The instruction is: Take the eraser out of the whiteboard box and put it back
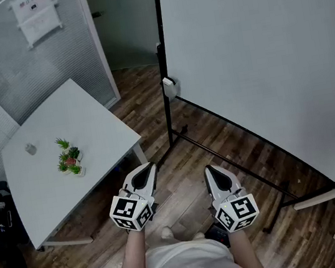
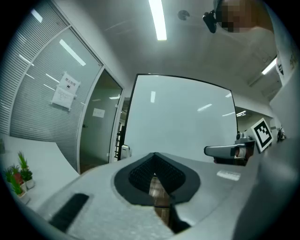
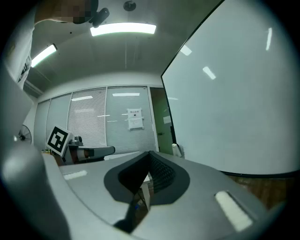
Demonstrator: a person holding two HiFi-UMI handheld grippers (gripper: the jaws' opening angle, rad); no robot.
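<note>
Well, the paper notice (image 1: 37, 15) left of the whiteboard box (image 1: 171, 87) is illegible.

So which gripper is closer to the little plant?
Left. The left gripper hangs by the table edge, right of the plant; the right gripper is farther right, over the floor toward the whiteboard.

Floor (image 1: 179, 188) clr to whiteboard box (image 1: 171, 87) (table (image 1: 82, 112) L).
</note>
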